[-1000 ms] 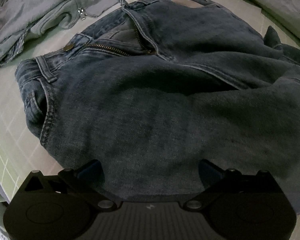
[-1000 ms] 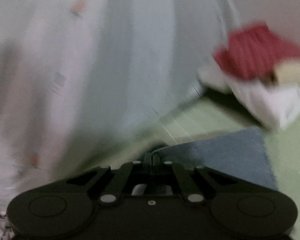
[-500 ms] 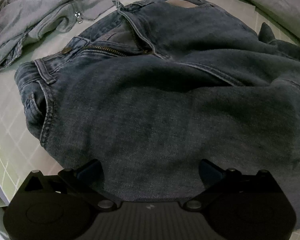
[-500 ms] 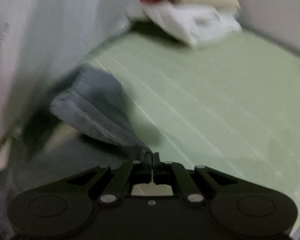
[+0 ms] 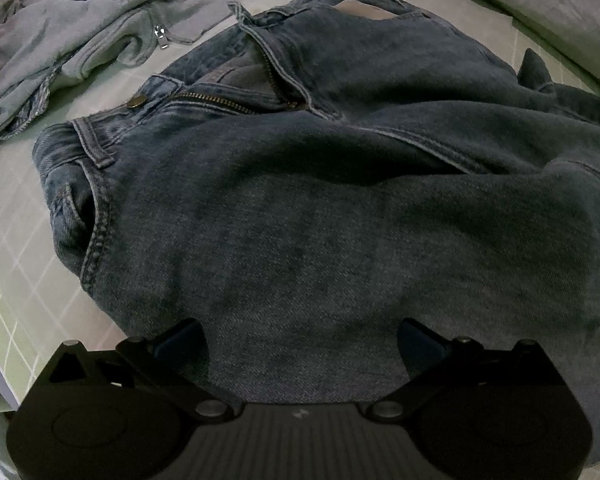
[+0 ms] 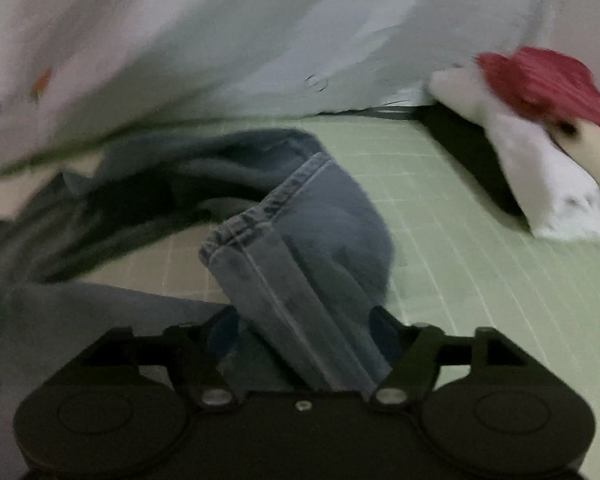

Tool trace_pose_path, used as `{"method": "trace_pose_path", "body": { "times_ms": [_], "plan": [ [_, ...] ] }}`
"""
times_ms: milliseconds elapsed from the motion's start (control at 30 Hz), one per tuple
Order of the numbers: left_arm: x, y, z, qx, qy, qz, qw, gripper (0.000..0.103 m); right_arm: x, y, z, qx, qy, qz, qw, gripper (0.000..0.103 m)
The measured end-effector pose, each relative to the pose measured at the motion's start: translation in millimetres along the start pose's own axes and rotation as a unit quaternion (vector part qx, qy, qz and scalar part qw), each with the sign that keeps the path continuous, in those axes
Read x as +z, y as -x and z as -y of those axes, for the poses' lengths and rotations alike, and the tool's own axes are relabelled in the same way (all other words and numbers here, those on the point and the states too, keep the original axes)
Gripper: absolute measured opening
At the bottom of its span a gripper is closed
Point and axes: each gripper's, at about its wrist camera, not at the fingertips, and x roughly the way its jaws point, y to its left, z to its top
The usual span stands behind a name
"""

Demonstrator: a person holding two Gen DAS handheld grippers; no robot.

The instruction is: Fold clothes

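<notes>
A: Where are the jeans (image 5: 320, 208) found?

B: They are spread across the green checked bed (image 5: 8, 240), waistband and open zip (image 5: 216, 100) turned toward the bed's far edge in the left wrist view. A grey hoodie (image 5: 72, 32) is bunched just beyond them, toward the far left corner. In the right wrist view one leg end, with its hem (image 6: 260, 216), is seen draped between the fingers of the right gripper (image 6: 304, 340).

A: And how are the grippers set?

B: The left gripper (image 5: 300, 340) is held wide apart, with denim lying between its fingers and nothing pinched. The right gripper is parted too; the leg cloth lies in the gap, but no clamp on it is shown.

A: How is the cloth expected to handle?

B: It is judged heavy and thick for clothing, soft enough to drape yet stiff along seams, hem and waistband. It is unlikely to be slippery, and no damage is feared. Bulk is expected where layers stack, so folds may spring back unless they are pressed flat.

A: Where should hold be taken?

B: The doubled hem and the waistband near a belt loop (image 5: 92, 140) are favoured, since stitched edges are gripped firmly and the weight is carried evenly. A single loose layer in mid-thigh is best avoided, because sagging and twisting would be invited.

A: Is the stage settled?

B: It is not. The jeans are lying rumpled, not yet as a neat fold.
</notes>
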Motion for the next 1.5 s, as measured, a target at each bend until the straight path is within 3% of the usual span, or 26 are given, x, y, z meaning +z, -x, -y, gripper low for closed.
{"method": "trace_pose_path", "body": {
  "times_ms": [33, 100, 167, 233, 333, 433, 533, 600, 700, 767, 867, 967, 1133, 1267, 1500],
  "plan": [
    [0, 1, 1, 0.0, 0.0, 0.002, 1.0, 0.103, 1, -9, -2, -0.007, 0.009, -0.006, 1.0, 0.076],
    [-1, 1, 1, 0.0, 0.0, 0.004, 1.0, 0.103, 4, -20, -2, -0.002, 0.017, -0.016, 1.0, 0.067],
    [-8, 1, -1, 0.0, 0.0, 0.004, 1.0, 0.103, 8, -23, 7, 0.017, 0.006, -0.009, 1.0, 0.022],
    [-14, 1, -3, 0.0, 0.001, 0.004, 1.0, 0.103, 11, -12, 24, 0.004, -0.016, 0.019, 1.0, 0.011],
    [-16, -5, -1, 0.001, 0.001, 0.004, 1.0, 0.103, 19, 22, 60, -0.082, -0.029, 0.089, 0.992, 0.006],
    [-16, -3, -2, 0.001, 0.001, 0.005, 1.0, 0.103, 22, 53, 109, -0.175, -0.064, 0.136, 0.973, 0.005],
    [-18, -4, -3, 0.0, 0.001, 0.006, 1.0, 0.103, 5, 56, 156, -0.205, -0.127, 0.116, 0.963, 0.005],
    [-20, -5, -4, 0.0, 0.001, 0.007, 1.0, 0.103, -8, 57, 186, -0.224, -0.167, 0.099, 0.955, 0.007],
    [-22, -5, -6, 0.0, 0.0, 0.008, 1.0, 0.103, -43, 37, 211, -0.23, -0.238, 0.026, 0.943, 0.016],
    [-23, -5, -6, -0.001, 0.0, 0.009, 1.0, 0.103, -65, 33, 216, -0.213, -0.3, 0.0, 0.93, 0.034],
    [-22, -4, -7, -0.005, -0.004, 0.005, 1.0, 0.103, -93, 38, 214, -0.188, -0.37, 0.003, 0.91, 0.051],
    [-21, -3, -9, -0.01, -0.009, 0.001, 0.9999, 0.103, -105, 38, 208, -0.156, -0.405, 0.008, 0.901, 0.067],
    [-23, 11, -27, -0.032, 0.016, 0.02, 0.9992, 0.103, -103, 32, 193, -0.151, -0.398, 0.006, 0.905, 0.08],
    [-28, 30, -58, -0.053, 0.073, 0.049, 0.9947, 0.103, -97, 26, 183, -0.143, -0.398, -0.001, 0.906, 0.085],
    [-18, 31, -119, -0.015, 0.164, 0.087, 0.9825, 0.103, -90, 15, 161, -0.132, -0.368, -0.025, 0.92, 0.094]
  ]
}}
